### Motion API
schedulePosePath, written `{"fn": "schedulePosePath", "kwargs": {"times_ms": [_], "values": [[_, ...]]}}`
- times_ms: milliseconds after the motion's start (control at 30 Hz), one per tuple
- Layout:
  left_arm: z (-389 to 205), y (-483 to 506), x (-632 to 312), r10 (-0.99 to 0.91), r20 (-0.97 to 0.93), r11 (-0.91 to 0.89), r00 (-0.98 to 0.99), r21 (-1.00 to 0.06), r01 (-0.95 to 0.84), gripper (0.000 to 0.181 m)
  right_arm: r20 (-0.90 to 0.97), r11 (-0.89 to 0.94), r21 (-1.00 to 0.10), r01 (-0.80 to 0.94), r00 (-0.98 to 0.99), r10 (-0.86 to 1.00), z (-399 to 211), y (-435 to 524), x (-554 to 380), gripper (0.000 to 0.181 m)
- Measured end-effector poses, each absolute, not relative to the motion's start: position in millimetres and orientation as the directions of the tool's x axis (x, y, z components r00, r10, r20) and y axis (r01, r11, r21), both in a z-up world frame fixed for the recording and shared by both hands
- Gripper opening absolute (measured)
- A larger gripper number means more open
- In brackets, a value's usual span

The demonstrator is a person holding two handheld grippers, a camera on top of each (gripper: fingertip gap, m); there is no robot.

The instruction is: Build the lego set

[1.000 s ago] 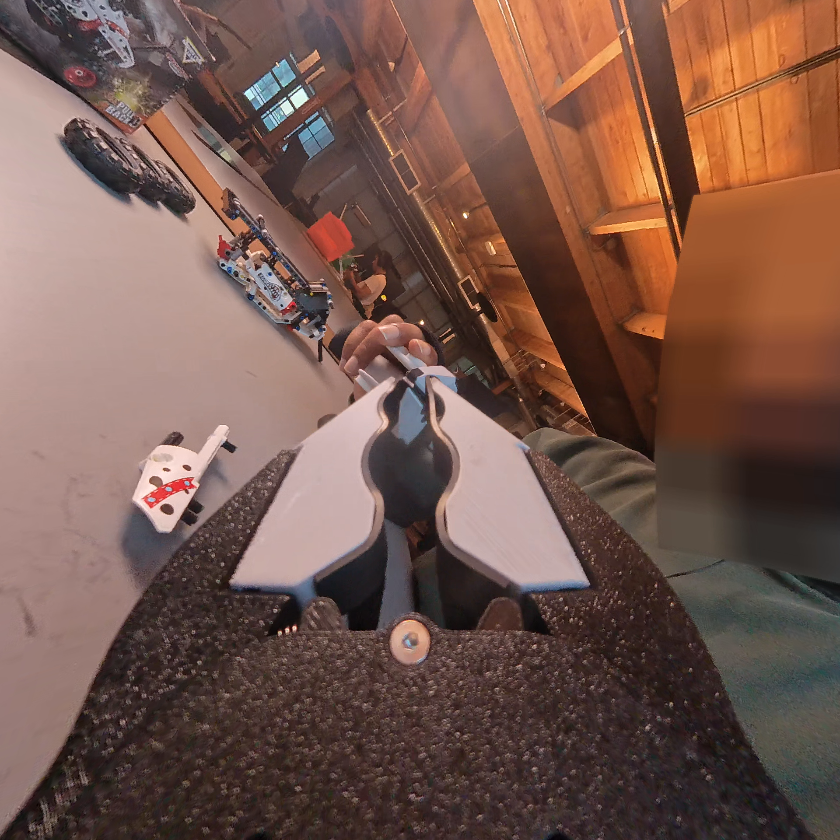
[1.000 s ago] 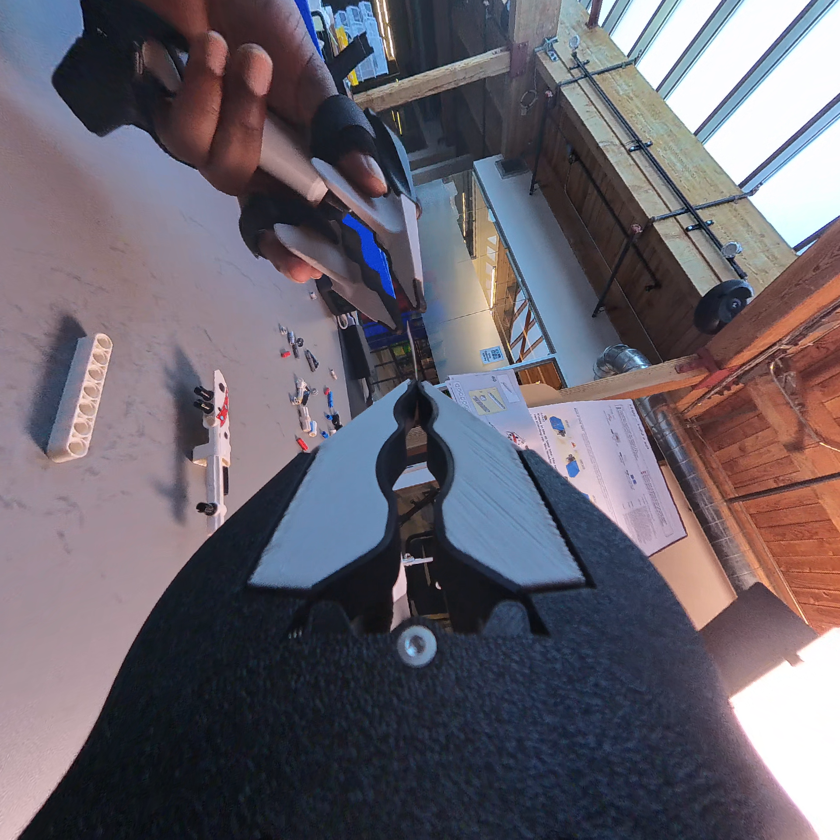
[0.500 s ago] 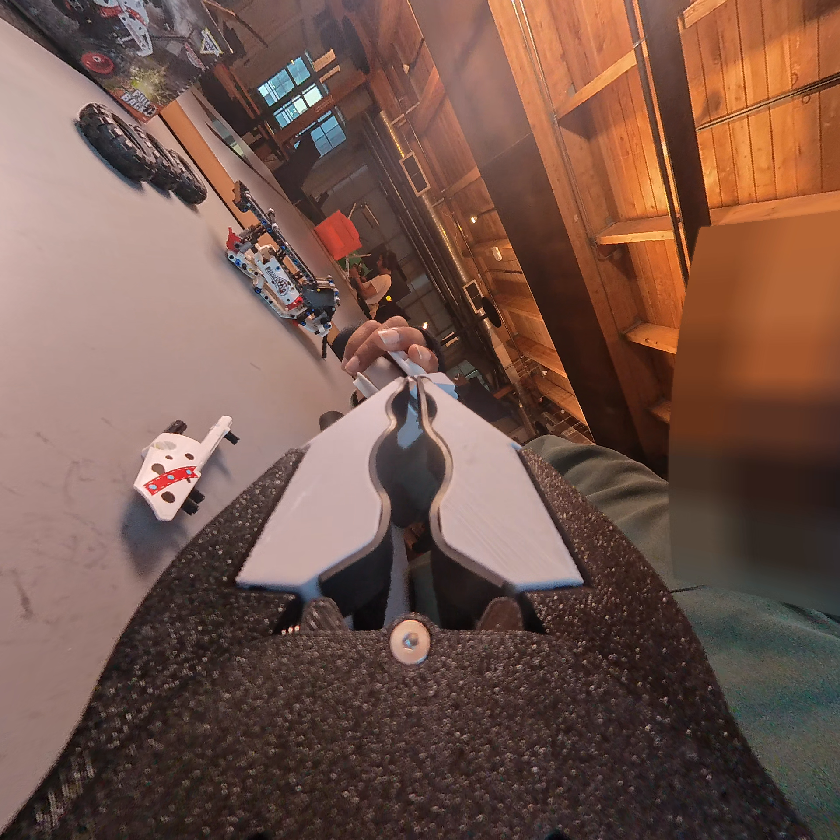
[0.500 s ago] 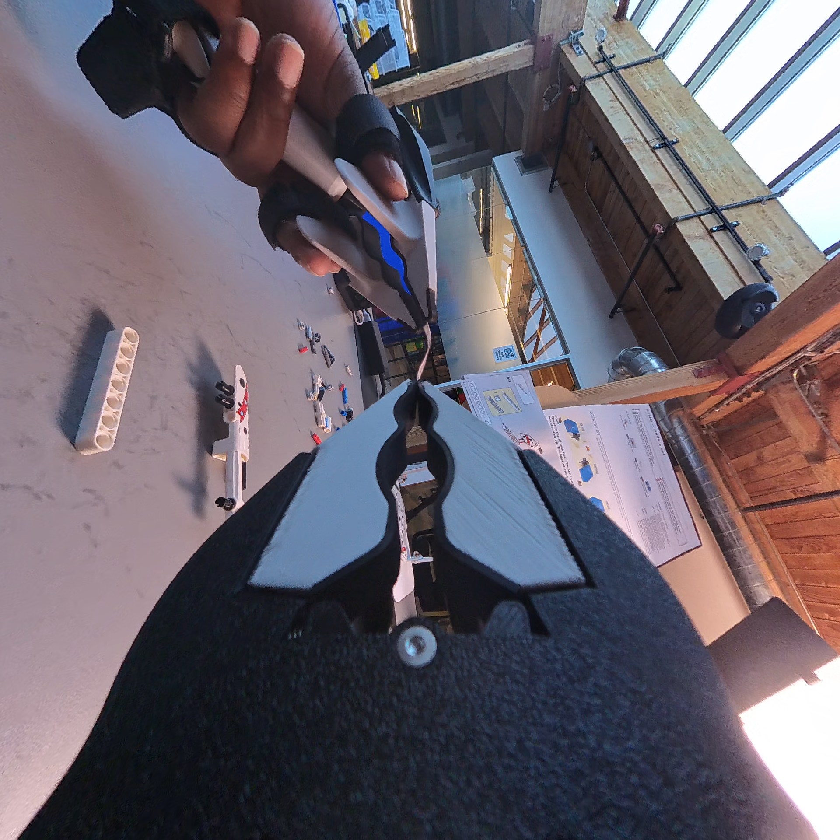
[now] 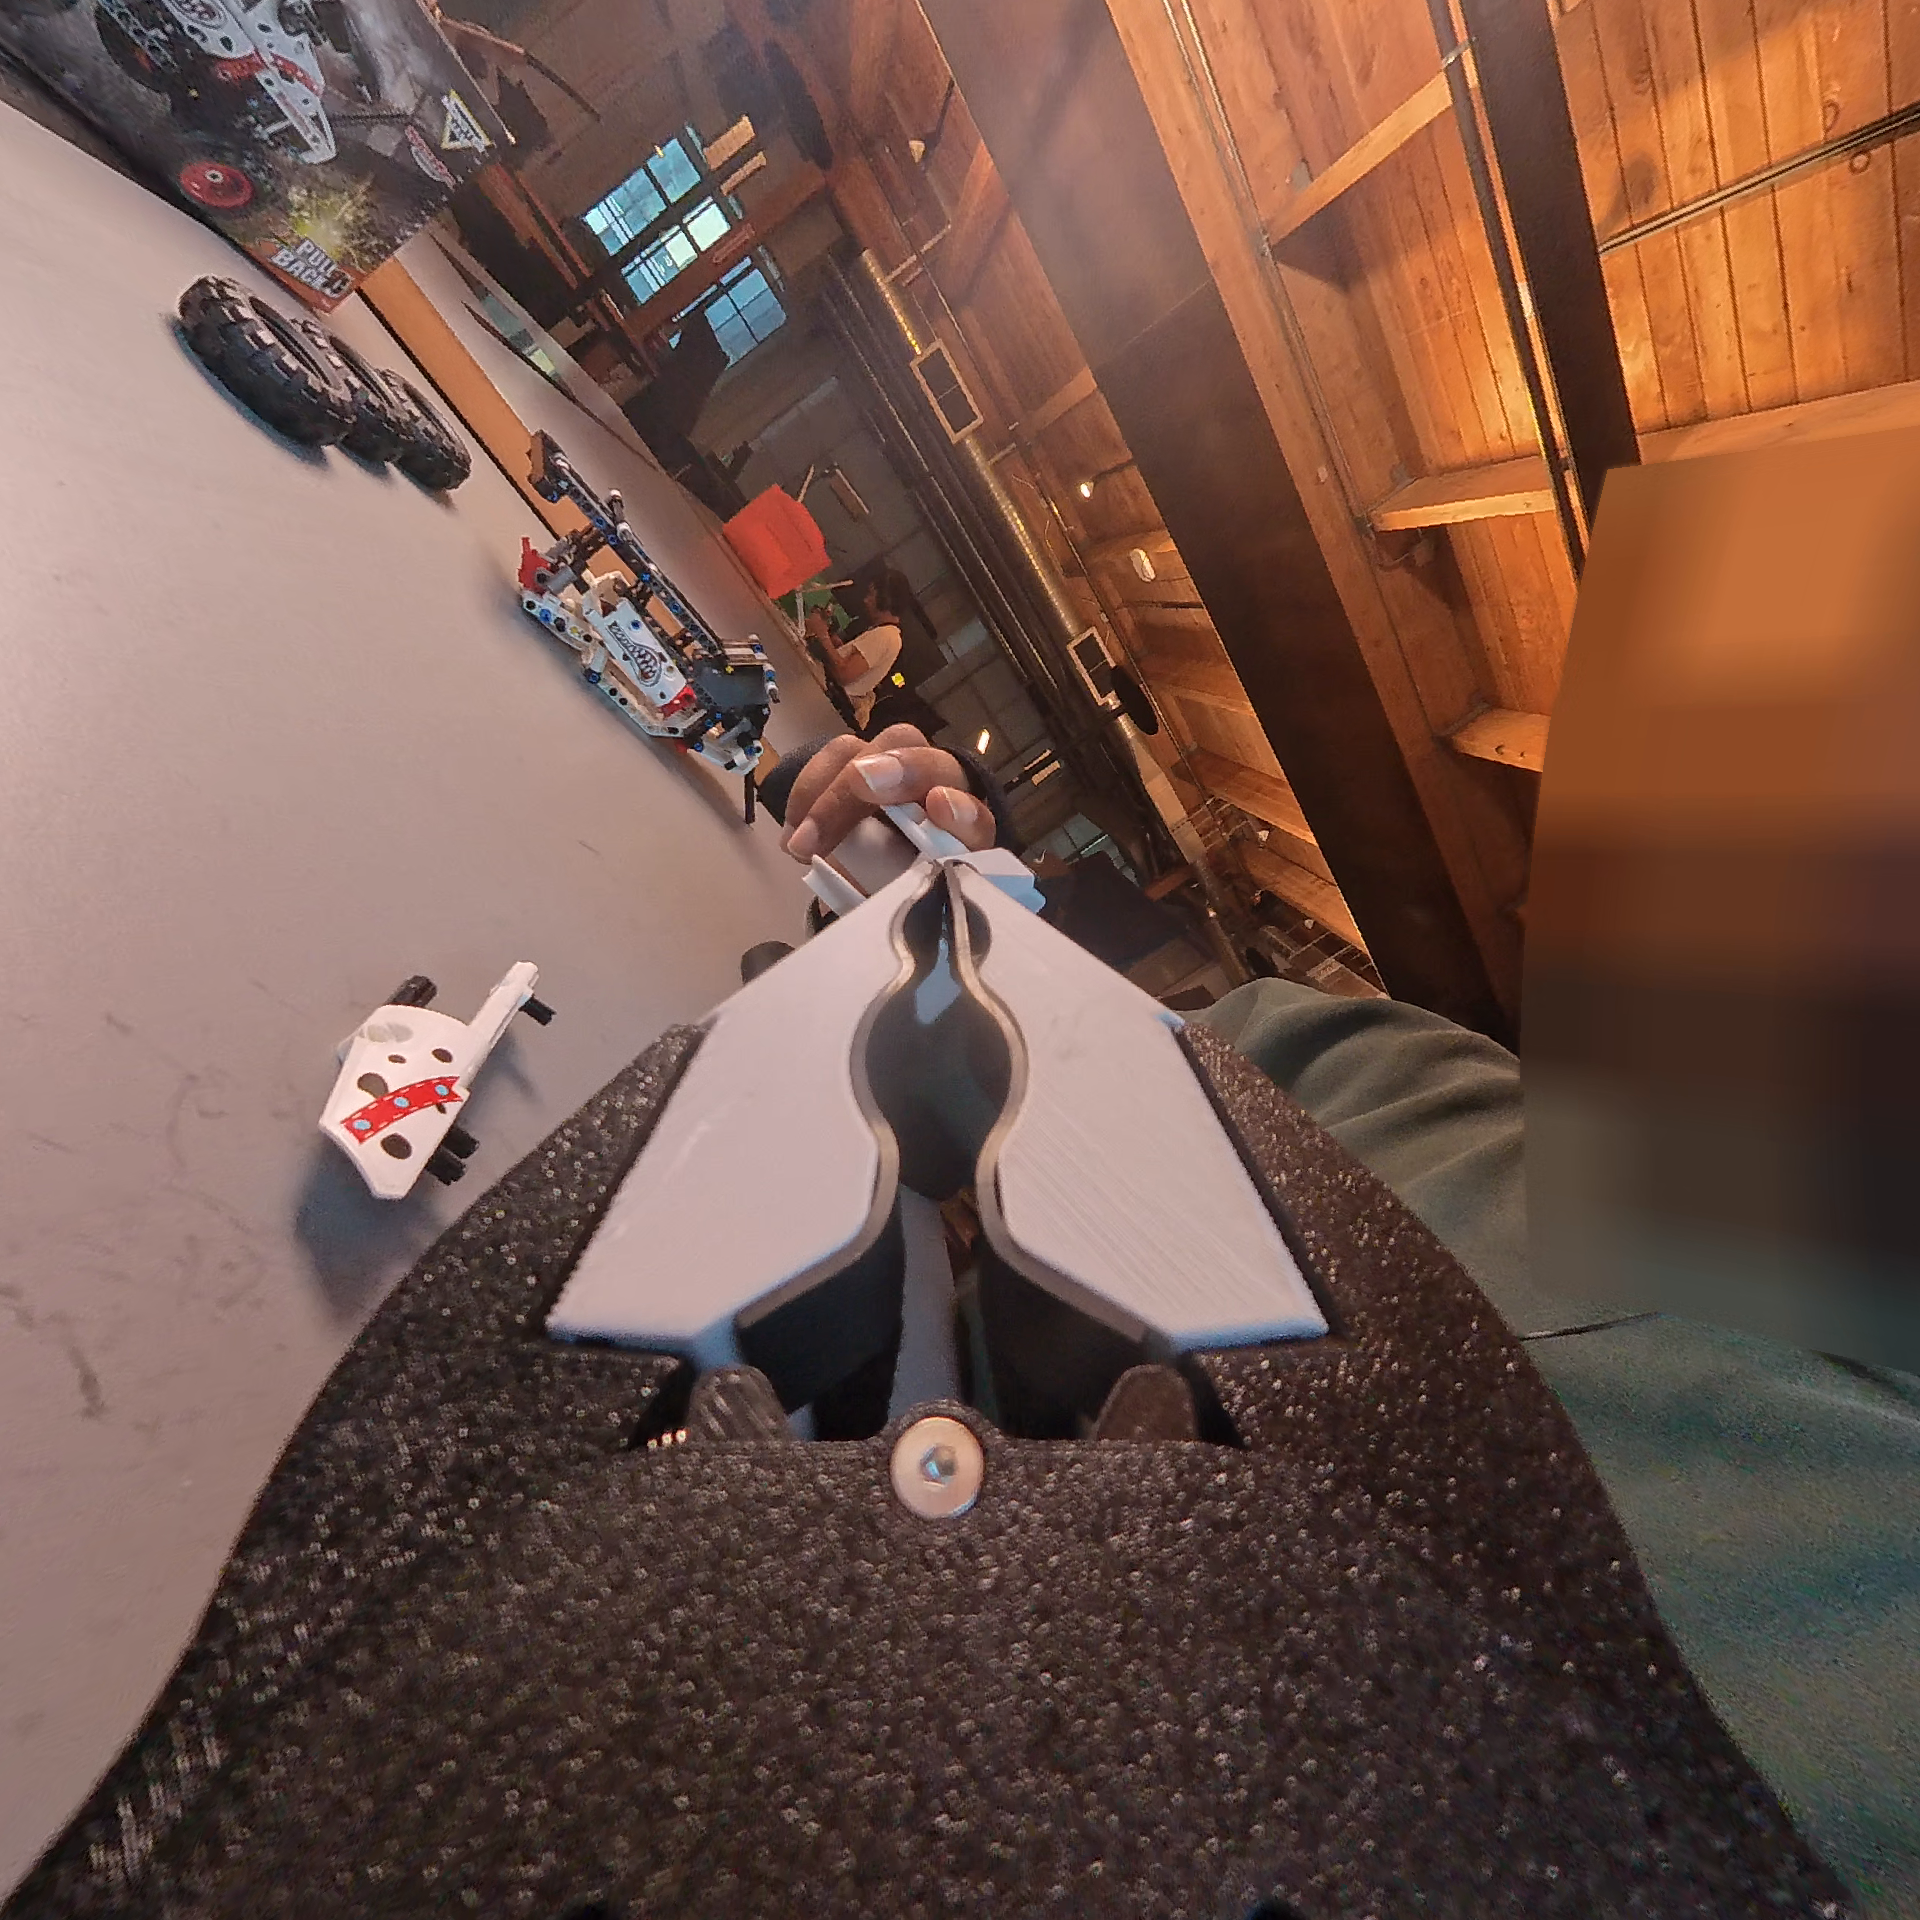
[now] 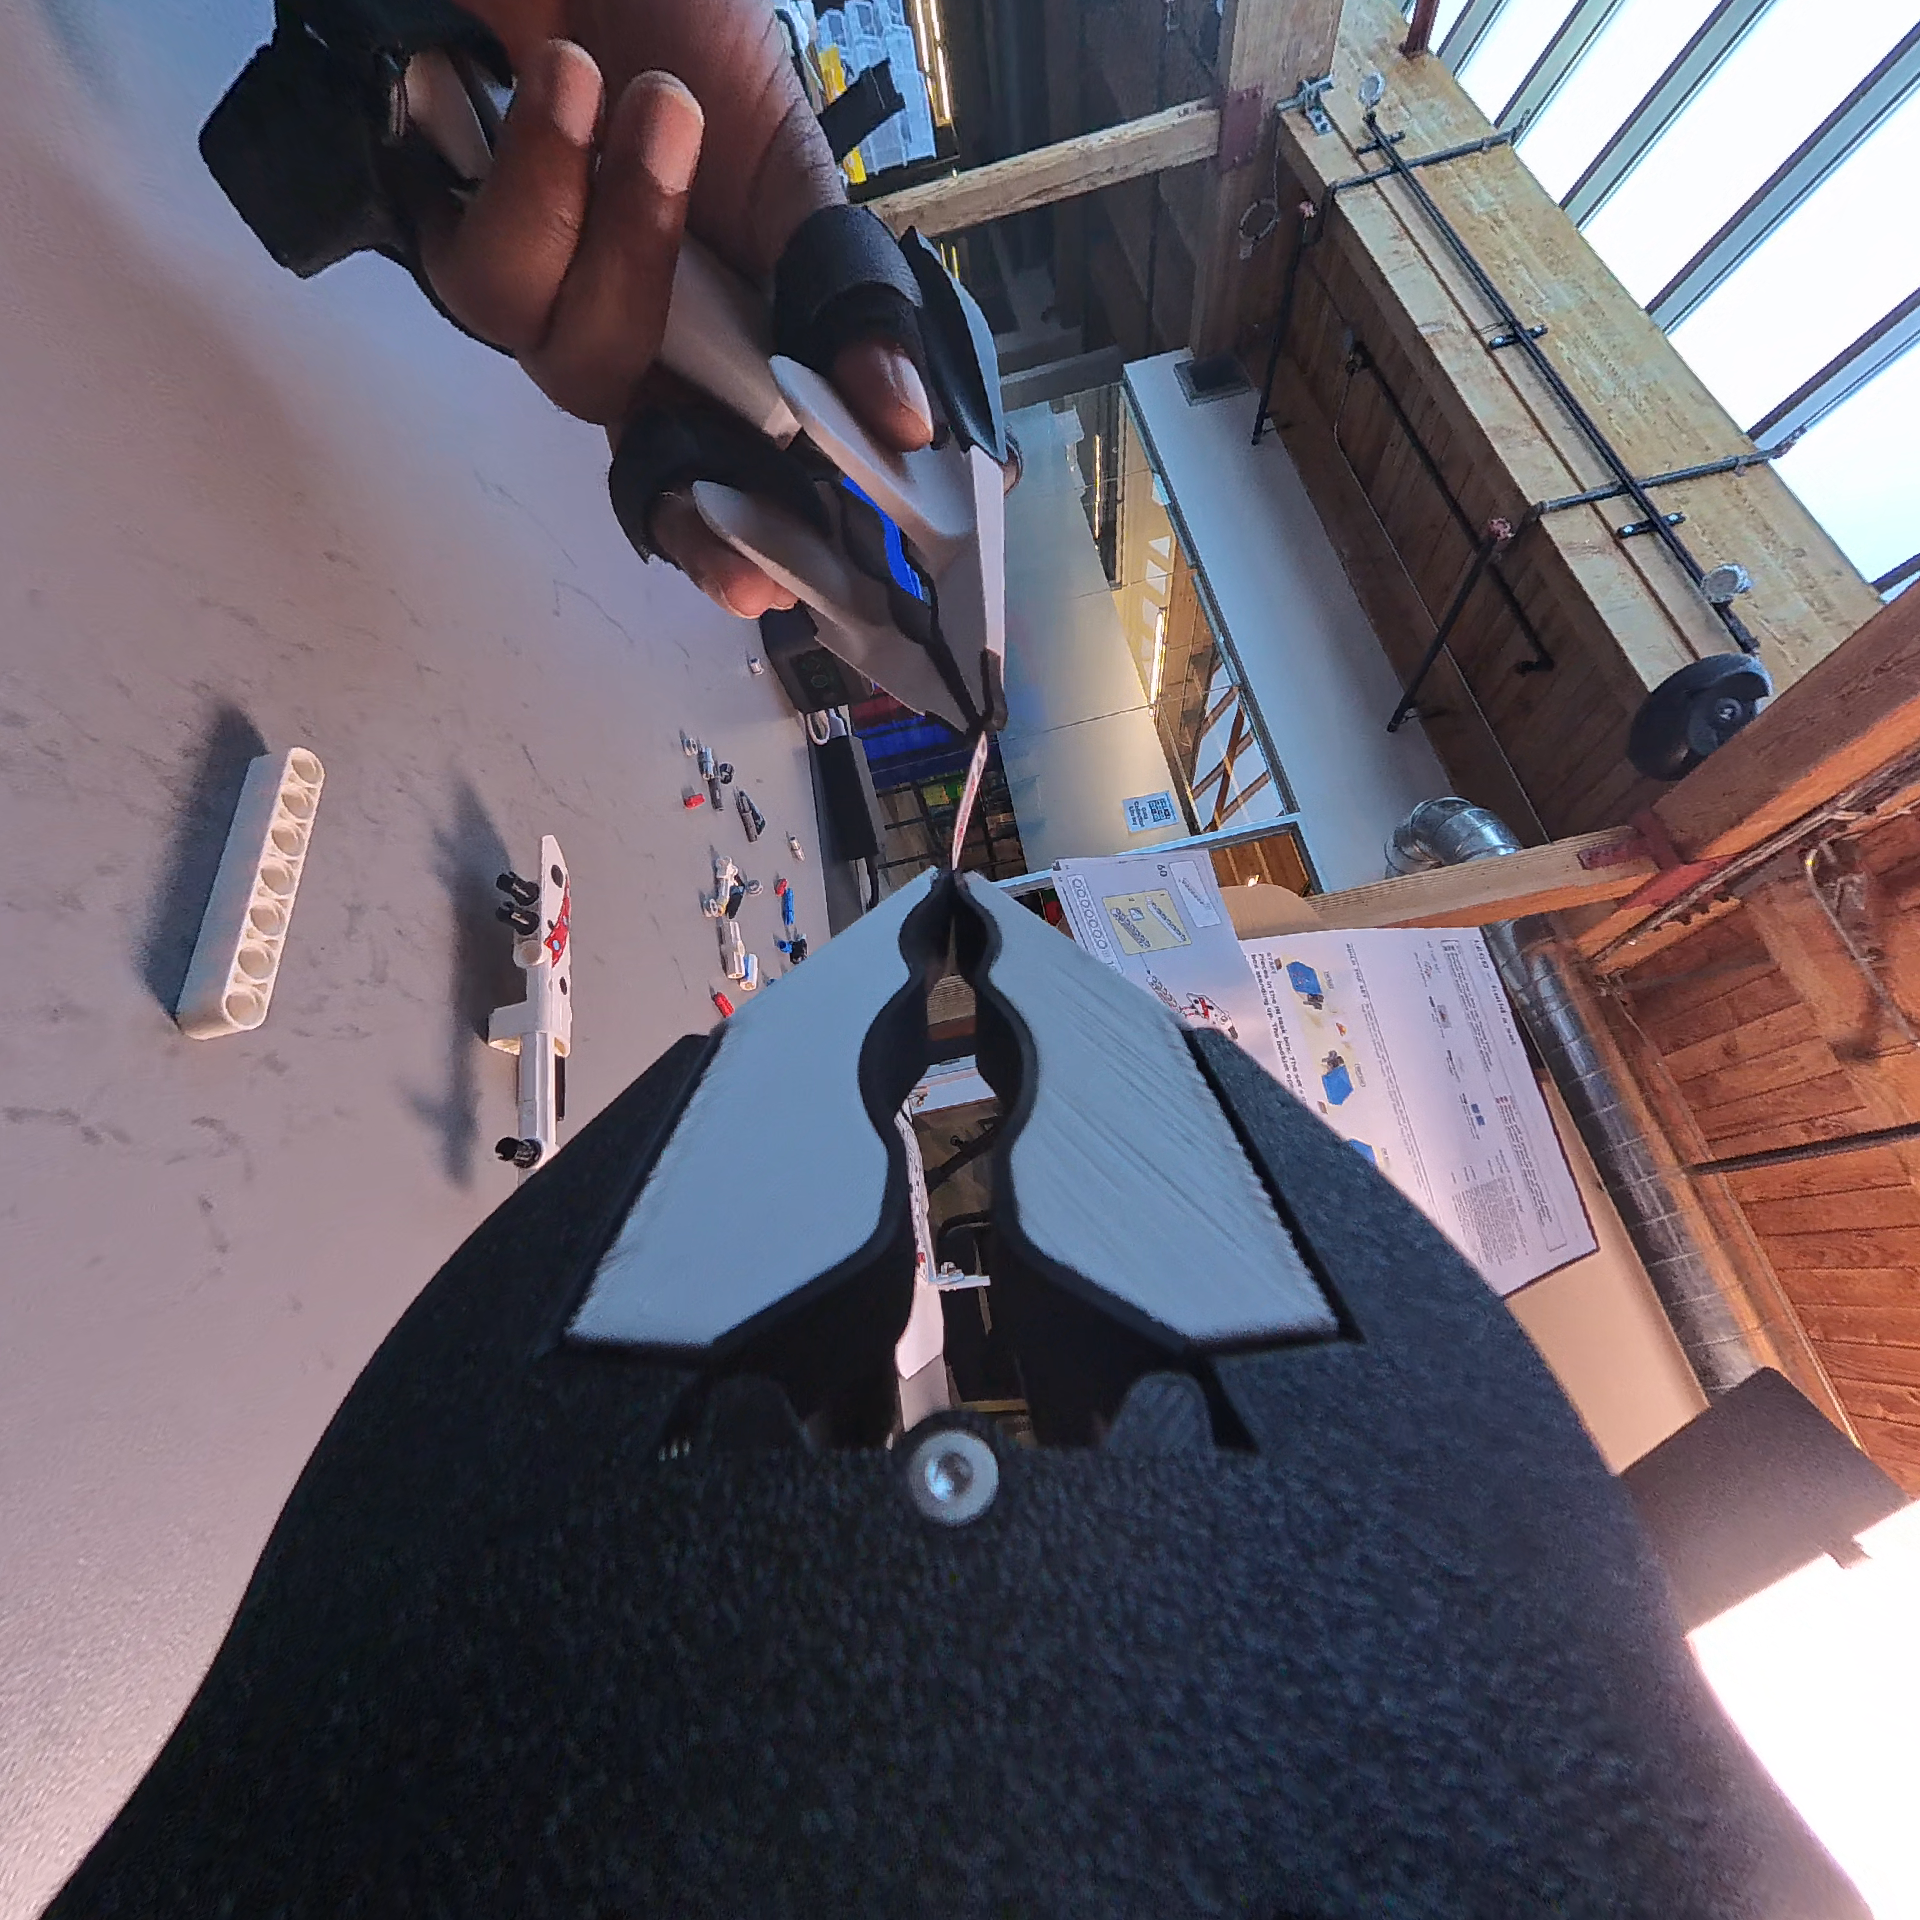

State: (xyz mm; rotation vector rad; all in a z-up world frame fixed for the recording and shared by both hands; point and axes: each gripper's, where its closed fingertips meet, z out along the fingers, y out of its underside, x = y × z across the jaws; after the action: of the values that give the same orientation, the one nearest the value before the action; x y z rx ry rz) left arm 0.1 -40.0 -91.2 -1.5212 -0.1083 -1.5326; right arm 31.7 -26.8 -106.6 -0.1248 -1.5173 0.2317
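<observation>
Both grippers hang above the grey tabletop [image 6: 312, 436], tip to tip. The left hand-held gripper [image 6: 977, 712] and right hand-held gripper [image 6: 954, 883] are each pinched tight on opposite ends of one thin sticker strip [image 6: 968, 798], stretched between them. The half-built truck [image 5: 644, 644] waits well apart. Risk: uneven pulling could tear or crease it.

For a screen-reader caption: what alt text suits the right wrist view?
Two shut grippers, right gripper and left gripper, pinch a thin sticker strip between their tips above a grey table with scattered Lego parts.
</observation>
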Motion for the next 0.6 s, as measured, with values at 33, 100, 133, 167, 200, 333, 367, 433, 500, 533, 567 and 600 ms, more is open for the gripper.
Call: {"fn": "schedulePosePath", "kwargs": {"times_ms": [33, 100, 133, 167, 200, 333, 367, 433, 500, 533, 567, 600], "values": [[-91, -40, 0, -0.536, 0.816, -0.55, 0.217, -0.532, 0.643, 0.0, 0.973, 0.971, -0.226, -0.072, 0.038, 0.229, -106, -26, 32, 0.0], [-90, -40, -1, -0.542, 0.81, -0.544, 0.224, -0.541, 0.641, 0.0, 0.972, 0.971, -0.229, -0.071, 0.039, 0.232, -106, -25, 32, 0.0], [-90, -41, -1, -0.545, 0.807, -0.541, 0.227, -0.545, 0.64, 0.0, 0.971, 0.97, -0.232, -0.072, 0.04, 0.235, -105, -25, 33, 0.0], [-89, -41, -1, -0.548, 0.804, -0.537, 0.23, -0.55, 0.64, 0.0, 0.97, 0.969, -0.235, -0.073, 0.042, 0.238, -105, -25, 33, 0.0], [-89, -41, -1, -0.551, 0.801, -0.534, 0.234, -0.554, 0.638, 0.0, 0.969, 0.968, -0.239, -0.074, 0.045, 0.242, -104, -24, 33, 0.0], [-90, -41, -3, -0.557, 0.791, -0.524, 0.255, -0.572, 0.631, 0.0, 0.962, 0.962, -0.261, -0.079, 0.062, 0.266, -99, -22, 35, 0.002], [-91, -41, -4, -0.549, 0.795, -0.526, 0.258, -0.569, 0.632, 0.0, 0.962, 0.963, -0.257, -0.082, 0.071, 0.263, -97, -22, 36, 0.0], [-94, -39, -7, -0.525, 0.814, -0.535, 0.249, -0.543, 0.647, 0.0, 0.964, 0.965, -0.248, -0.081, 0.08, 0.255, -95, -22, 37, 0.0], [-96, -39, -7, -0.506, 0.837, -0.559, 0.211, -0.504, 0.659, 0.008, 0.965, 0.967, -0.241, -0.081, 0.083, 0.247, -95, -23, 37, 0.0], [-96, -39, -6, -0.5, 0.846, -0.571, 0.185, -0.483, 0.663, 0.015, 0.966, 0.968, -0.239, -0.08, 0.083, 0.245, -95, -23, 37, 0.0], [-95, -39, -5, -0.495, 0.854, -0.583, 0.158, -0.462, 0.669, 0.019, 0.967, 0.969, -0.236, -0.079, 0.083, 0.242, -96, -23, 37, 0.0], [-95, -39, -4, -0.49, 0.862, -0.594, 0.133, -0.442, 0.672, 0.023, 0.967, 0.969, -0.233, -0.077, 0.083, 0.239, -96, -22, 36, 0.0]]}}
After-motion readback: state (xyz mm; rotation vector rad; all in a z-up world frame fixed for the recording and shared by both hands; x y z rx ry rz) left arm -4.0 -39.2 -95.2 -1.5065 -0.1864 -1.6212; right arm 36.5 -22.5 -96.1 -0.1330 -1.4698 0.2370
